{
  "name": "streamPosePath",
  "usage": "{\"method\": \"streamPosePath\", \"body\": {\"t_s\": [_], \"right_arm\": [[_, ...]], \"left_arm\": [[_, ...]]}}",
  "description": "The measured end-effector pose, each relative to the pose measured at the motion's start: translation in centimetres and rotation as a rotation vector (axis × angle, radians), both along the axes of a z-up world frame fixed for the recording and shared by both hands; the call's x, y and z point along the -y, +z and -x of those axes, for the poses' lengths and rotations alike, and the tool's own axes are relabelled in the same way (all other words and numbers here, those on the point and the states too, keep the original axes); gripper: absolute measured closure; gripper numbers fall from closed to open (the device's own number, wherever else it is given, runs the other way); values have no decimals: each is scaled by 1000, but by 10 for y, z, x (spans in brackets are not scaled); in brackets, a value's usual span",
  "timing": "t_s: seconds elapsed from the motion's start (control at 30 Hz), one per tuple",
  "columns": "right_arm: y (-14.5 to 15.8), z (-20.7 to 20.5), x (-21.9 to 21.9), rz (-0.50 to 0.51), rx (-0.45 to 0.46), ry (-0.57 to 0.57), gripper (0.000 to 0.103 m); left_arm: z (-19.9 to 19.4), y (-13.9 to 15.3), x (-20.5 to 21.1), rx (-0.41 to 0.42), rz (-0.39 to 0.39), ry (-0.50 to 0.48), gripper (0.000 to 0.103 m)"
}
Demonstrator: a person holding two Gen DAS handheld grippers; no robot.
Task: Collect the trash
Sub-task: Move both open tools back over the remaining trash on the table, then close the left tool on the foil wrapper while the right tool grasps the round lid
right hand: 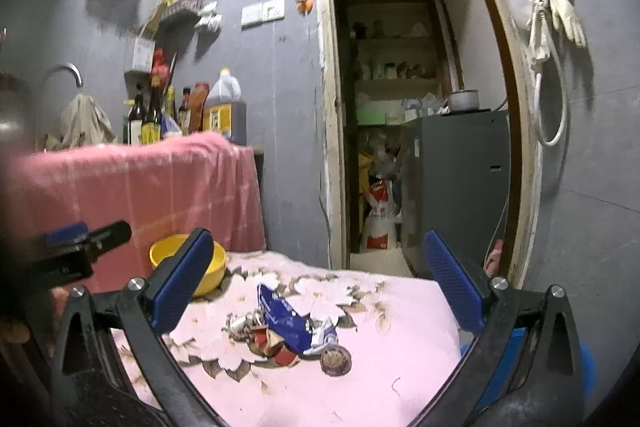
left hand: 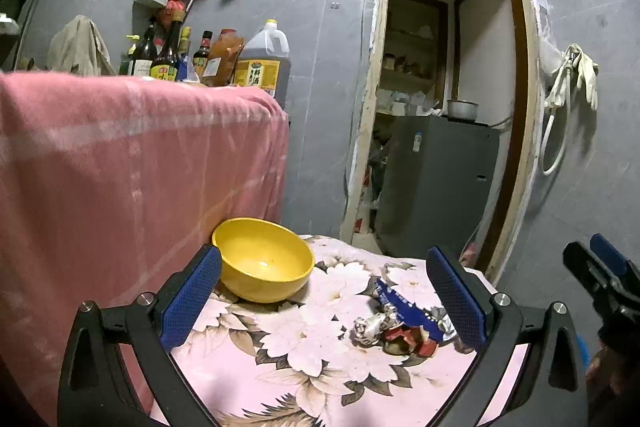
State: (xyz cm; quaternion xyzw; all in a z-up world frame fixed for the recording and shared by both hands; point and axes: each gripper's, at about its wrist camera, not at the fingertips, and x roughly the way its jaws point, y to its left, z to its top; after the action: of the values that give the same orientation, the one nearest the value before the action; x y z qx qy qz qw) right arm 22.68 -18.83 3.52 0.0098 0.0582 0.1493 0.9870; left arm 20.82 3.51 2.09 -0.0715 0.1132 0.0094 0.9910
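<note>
- On flowered pink cloth (right hand: 400, 355): crumpled trash pile (right hand: 288, 331) near the middle, a blue foil wrapper (right hand: 284, 319) on top, silvery and red scraps beneath, a round brownish piece (right hand: 336, 360) at its edge.
- Left gripper (left hand: 324, 297): jaws spread wide, nothing between the pads.
- Right gripper (right hand: 316, 285): likewise spread, empty, aimed at the pile.
- Yellow bowl (left hand: 264, 259): smooth, rounded plastic, close beside the left finger; likely nudged or tipped by a careless sweep.
- Thin crinkled foil: springy, slippery; could squirt out of a shallow pinch.
- Soft draped cloth: could bunch up and get caught with the scraps.
- Small loose scraps: easily left behind or scattered.
</note>
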Motion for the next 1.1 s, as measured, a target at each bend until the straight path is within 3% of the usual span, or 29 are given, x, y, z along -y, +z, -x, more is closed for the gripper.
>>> {"method": "streamPosePath", "body": {"t_s": [0.33,0.9,1.1], "right_arm": [[-31,-36,3,16,-149,-2,0],[-89,-96,6,55,-524,-4,0],[-103,-106,2,79,-597,14,16]], "left_arm": [[-30,-24,0,-98,-1,-11,3],[-108,-73,8,-483,71,-80,4],[-126,-85,9,-568,115,-114,8]]}}
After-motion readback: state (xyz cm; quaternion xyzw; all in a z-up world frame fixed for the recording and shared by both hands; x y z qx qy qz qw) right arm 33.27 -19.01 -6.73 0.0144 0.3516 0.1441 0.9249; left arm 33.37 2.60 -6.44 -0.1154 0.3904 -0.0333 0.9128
